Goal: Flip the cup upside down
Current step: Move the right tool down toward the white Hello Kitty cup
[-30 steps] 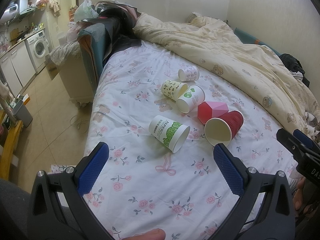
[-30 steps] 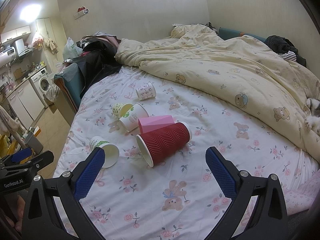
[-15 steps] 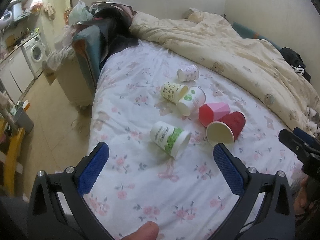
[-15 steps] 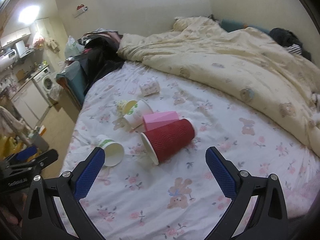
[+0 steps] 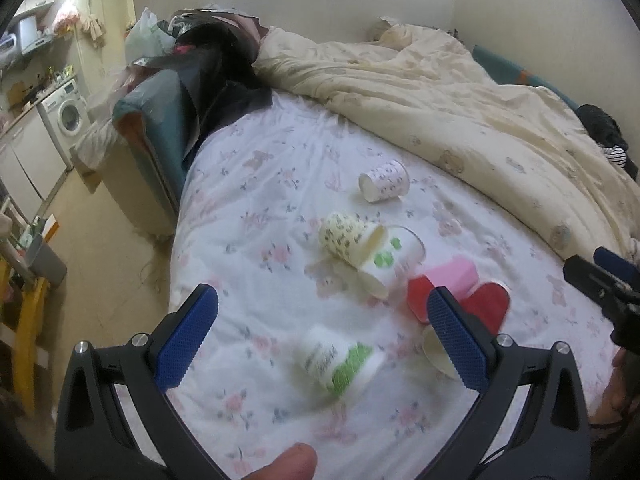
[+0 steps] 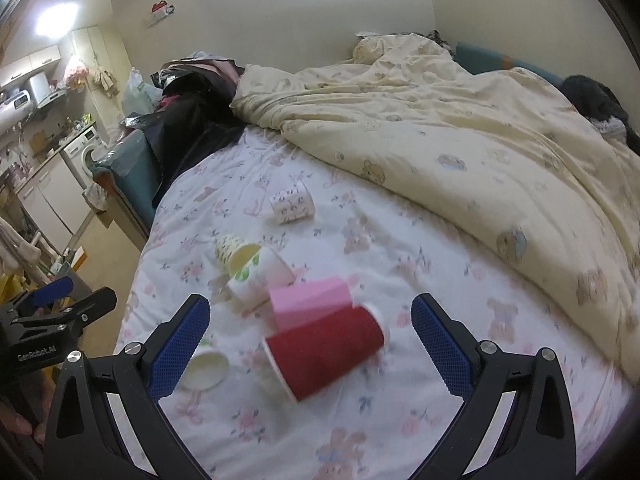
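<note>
Several paper cups lie on their sides on the floral bed sheet [image 5: 260, 216]. A white-and-green cup [image 5: 340, 360] lies between the fingers of my open, empty left gripper [image 5: 322, 344]. A red ribbed cup [image 6: 324, 354] lies between the fingers of my open, empty right gripper [image 6: 310, 348], with a pink cup [image 6: 310, 300] touching it behind. Farther back lie a yellow patterned cup [image 5: 348, 238], a white cup with green dots [image 5: 392, 268] and a small white patterned cup [image 5: 384, 181]. The red cup also shows in the left wrist view [image 5: 486, 308].
A cream quilt [image 6: 460, 140] covers the far and right side of the bed. Dark clothes and a teal headboard [image 5: 160, 120] sit at the bed's left corner. The bed's left edge drops to the floor [image 5: 100, 260]; a washing machine [image 5: 68, 114] stands far left.
Both grippers have moved forward and down toward the cups; the white-and-green cup and the red cup now sit lower and nearer between the fingers. The cups themselves have not moved.
</note>
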The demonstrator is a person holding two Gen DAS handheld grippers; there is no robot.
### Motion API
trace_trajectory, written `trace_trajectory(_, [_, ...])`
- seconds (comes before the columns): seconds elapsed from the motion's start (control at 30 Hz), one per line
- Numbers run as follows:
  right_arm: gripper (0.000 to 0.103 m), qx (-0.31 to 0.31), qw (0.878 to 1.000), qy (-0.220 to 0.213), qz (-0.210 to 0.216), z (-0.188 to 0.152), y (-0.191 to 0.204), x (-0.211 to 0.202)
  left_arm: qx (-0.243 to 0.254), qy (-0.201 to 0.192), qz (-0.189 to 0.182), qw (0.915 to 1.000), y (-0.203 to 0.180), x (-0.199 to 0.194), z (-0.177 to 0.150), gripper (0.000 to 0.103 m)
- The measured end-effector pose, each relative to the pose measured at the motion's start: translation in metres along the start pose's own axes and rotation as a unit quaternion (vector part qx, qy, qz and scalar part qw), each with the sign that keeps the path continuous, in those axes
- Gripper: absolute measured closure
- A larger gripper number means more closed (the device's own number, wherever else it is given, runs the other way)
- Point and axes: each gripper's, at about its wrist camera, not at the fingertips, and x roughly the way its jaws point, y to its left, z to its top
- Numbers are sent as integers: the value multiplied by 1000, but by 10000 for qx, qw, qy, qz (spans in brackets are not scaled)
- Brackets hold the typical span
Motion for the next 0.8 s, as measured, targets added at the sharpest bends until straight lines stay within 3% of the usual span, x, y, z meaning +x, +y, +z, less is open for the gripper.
trace_trajectory(0.13, [0, -120, 9998, 180, 54, 24, -4, 28, -154, 142, 14, 9998, 8, 24, 16, 0])
trace_trajectory(0.3, [0, -339, 9955, 803, 381, 56, -11, 80, -229, 351, 96, 9991, 17, 61, 32, 0])
trace_trajectory(0.57, [0, -996, 9742, 1981, 411, 102, 0, 181, -437, 725, 123, 9963, 31, 111, 45, 0])
trace_trajectory(0.7, [0, 161, 9689, 2398, 585, 121, -9, 229, -442, 688, 136, 9966, 36, 118, 51, 0])
trace_trajectory(0.77, [0, 757, 9614, 2577, 592, 127, -10, 252, -470, 676, 157, 9965, 38, 119, 51, 0])
trace_trajectory(0.8, [0, 1211, 9517, 2755, 603, 127, -13, 267, -503, 698, 157, 9962, 41, 119, 50, 0])
